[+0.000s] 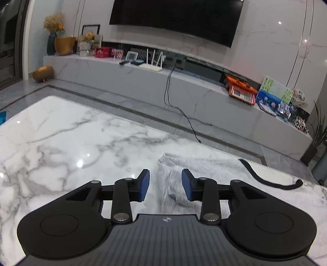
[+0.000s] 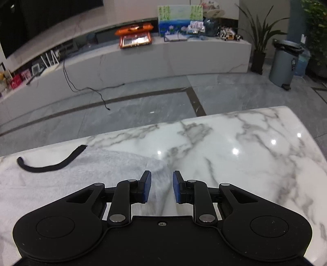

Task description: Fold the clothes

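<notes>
Left wrist view shows a pale grey garment [image 1: 196, 174] lying flat on the white marble table [image 1: 61, 143], with a black strap [image 1: 265, 180] curling off its far right corner onto the stone. The garment's left edge runs up between the two blue pads [image 1: 144, 185] of the left gripper [image 1: 165, 184]; most of the cloth lies under and to the right of the right-hand pad. The jaws stand partly apart with a clear gap, and neither pad presses on the fabric, so nothing is held.

From the right wrist view, the same garment [image 2: 92, 167] lies left of and beneath the right gripper [image 2: 161, 187], its rounded right corner ending just ahead of the left pad [image 2: 147, 188]. The black strap [image 2: 51, 163] curves away at the garment's far left. Bare marble [image 2: 245, 153] lies to the right of the garment's corner. These jaws stand narrower than the left pair, still with a gap, and grip nothing; whether the pads touch the cloth below cannot be told.

Beyond the garment and the table's far edge is a grey tiled floor [image 2: 143, 106] with a loose black cable [image 2: 85, 88], then a long low white bench [image 1: 184, 88] against the wall, carrying an orange scale [image 1: 241, 92], and a dark screen [image 1: 173, 18] above it. A grey bin [image 2: 284, 61] stands far right of the garment.
</notes>
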A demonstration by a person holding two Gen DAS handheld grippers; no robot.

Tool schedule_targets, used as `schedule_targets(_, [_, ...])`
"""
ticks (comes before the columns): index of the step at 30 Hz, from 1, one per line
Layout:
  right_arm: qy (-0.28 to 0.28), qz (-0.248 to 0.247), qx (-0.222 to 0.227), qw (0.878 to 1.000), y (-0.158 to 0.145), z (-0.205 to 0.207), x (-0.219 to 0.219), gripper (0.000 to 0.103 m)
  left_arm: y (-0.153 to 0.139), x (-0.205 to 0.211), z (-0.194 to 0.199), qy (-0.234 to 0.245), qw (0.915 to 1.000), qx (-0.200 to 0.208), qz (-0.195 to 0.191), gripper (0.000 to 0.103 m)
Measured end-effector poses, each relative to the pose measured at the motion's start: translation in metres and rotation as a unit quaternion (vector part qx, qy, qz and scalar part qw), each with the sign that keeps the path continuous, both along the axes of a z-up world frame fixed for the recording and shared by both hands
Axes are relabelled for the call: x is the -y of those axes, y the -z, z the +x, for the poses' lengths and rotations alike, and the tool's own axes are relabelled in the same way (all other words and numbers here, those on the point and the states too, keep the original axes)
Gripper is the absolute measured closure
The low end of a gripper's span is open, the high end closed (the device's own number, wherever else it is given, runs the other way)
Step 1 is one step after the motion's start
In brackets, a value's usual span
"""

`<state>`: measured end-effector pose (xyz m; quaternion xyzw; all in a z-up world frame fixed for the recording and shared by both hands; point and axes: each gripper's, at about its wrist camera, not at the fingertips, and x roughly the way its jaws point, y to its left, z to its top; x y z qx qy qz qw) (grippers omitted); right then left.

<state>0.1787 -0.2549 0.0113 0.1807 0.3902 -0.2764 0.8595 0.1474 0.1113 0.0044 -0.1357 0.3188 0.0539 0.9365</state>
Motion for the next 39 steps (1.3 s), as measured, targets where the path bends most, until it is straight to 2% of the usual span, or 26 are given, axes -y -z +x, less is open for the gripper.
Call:
schedule_targets(3, [-0.018,0.010,0.009,1.000,-0.001,-0.031,-0.016,0.081,-0.001,0.004,0.000,0.018,0.9997,-0.015,0.008,0.070])
schedule_targets(6, [-0.036,0.000,0.010,0.999,0.007,-0.061,-0.036,0.081,0.003,0.013,-0.004,0.041,0.9975,-0.053,0.021,0.071])
schedule_targets(10, [-0.046,0.012,-0.005,0.999,0.025,-0.075,-0.043,0.081,0.014,0.016,-0.012,0.051,0.9941,-0.093,0.023,0.071])
schedule_targets(14, [-0.043,-0.006,0.013,0.999,0.016,-0.090,-0.051,0.078,-0.007,0.021,-0.029,0.054,0.9946,-0.081,0.037,0.069])
schedule_targets(17, [-0.055,-0.001,0.033,0.998,0.005,-0.110,-0.066,0.074,-0.028,0.033,-0.048,0.080,0.9936,-0.063,0.048,0.063])
schedule_targets(20, [-0.089,-0.015,0.054,0.994,-0.006,-0.139,-0.095,0.067,-0.042,0.055,-0.075,0.140,0.9865,-0.052,0.068,0.063])
schedule_targets(22, [-0.105,-0.017,0.063,0.992,-0.010,-0.149,-0.106,0.067,-0.049,0.071,-0.098,0.186,0.9777,-0.041,0.088,0.063])
schedule_targets(25, [-0.138,-0.019,0.086,0.986,-0.016,-0.170,-0.127,0.067,-0.058,0.083,-0.125,0.223,0.9699,-0.027,0.093,0.063])
schedule_targets(28, [-0.173,-0.040,0.097,0.979,-0.021,-0.194,-0.150,0.063,-0.068,0.094,-0.161,0.270,0.9588,-0.011,0.086,0.061])
schedule_targets(30, [-0.200,-0.057,0.101,0.973,-0.022,-0.209,-0.165,0.061,-0.069,0.101,-0.184,0.304,0.9479,-0.004,0.094,0.060])
schedule_targets(32, [-0.240,-0.082,0.099,0.962,-0.021,-0.225,-0.181,0.058,-0.065,0.111,-0.212,0.344,0.9297,-0.002,0.132,0.060])
schedule_targets(35, [-0.302,-0.120,0.091,0.941,-0.018,-0.242,-0.199,0.048,-0.055,0.122,-0.246,0.396,0.8982,-0.003,0.190,0.060])
schedule_targets(36, [-0.340,-0.132,0.065,0.929,-0.014,-0.248,-0.208,0.048,-0.052,0.125,-0.257,0.412,0.8876,-0.005,0.206,0.060])
schedule_targets(39, [-0.386,-0.119,0.020,0.915,-0.003,-0.258,-0.219,0.048,-0.043,0.127,-0.283,0.444,0.8620,-0.017,0.243,0.060])
